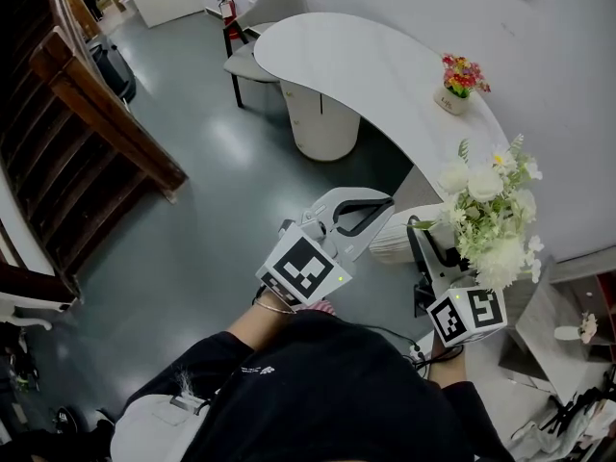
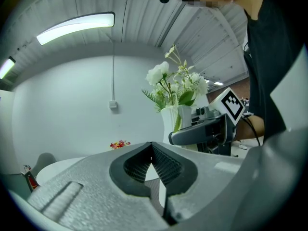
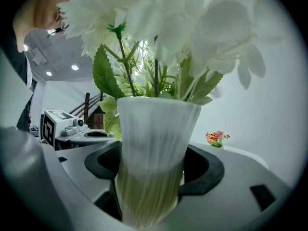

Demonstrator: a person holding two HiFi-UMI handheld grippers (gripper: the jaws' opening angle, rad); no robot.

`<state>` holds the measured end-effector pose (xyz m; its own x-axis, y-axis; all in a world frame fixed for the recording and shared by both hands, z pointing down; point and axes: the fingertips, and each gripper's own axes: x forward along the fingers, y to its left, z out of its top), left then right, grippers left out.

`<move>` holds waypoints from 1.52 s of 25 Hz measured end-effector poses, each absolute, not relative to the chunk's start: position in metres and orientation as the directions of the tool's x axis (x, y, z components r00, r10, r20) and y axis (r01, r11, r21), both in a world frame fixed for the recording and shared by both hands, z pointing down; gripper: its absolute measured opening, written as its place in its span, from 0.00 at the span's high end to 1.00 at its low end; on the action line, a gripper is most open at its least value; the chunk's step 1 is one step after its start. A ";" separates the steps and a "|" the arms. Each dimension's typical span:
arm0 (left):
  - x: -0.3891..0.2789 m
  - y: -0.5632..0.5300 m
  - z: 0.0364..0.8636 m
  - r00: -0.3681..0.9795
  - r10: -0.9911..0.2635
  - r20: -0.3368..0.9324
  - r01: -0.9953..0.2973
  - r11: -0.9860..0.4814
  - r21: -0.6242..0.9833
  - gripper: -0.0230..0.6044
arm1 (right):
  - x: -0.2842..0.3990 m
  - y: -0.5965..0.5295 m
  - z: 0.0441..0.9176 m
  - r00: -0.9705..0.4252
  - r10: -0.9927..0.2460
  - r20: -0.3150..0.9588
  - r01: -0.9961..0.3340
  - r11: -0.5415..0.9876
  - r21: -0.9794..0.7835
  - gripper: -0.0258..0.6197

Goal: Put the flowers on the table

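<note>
Head view: the right gripper pinched the vase of white flowers, held off the table at its near right edge, the left gripper with jaws pressed together, empty; the carry seemed unfinished, needing an upright set-down on the top.

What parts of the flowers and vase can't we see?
- Bottom of vase: right gripper view, sunk inside the right gripper.
- Most of vase: head view, behind the white flowers.
- The small colourful flowers: left gripper view, too small for detail.
</note>
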<state>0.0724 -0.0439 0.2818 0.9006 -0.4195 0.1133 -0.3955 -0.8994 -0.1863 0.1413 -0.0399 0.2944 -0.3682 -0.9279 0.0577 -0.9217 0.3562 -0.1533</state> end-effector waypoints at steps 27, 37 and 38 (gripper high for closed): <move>0.074 -0.045 0.283 0.918 -0.383 0.103 -0.362 -0.916 -0.174 0.97 | 0.136 -0.042 0.282 -0.355 -0.933 0.056 -0.930 0.346 -0.122 0.39; 0.073 -0.046 0.282 0.920 -0.382 0.082 -0.366 -0.916 -0.162 0.97 | 0.134 -0.040 0.277 -0.359 -0.932 0.053 -0.928 0.350 -0.126 0.39; 0.073 -0.045 0.282 0.920 -0.383 0.082 -0.367 -0.916 -0.161 0.97 | 0.135 -0.041 0.277 -0.359 -0.932 0.053 -0.928 0.350 -0.128 0.39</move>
<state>0.0728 -0.0454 0.2823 0.9201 -0.3831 0.0821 -0.3670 -0.9161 -0.1615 0.1347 -0.0406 0.2774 -0.3585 -0.9320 0.0534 -0.9281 0.3497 -0.1282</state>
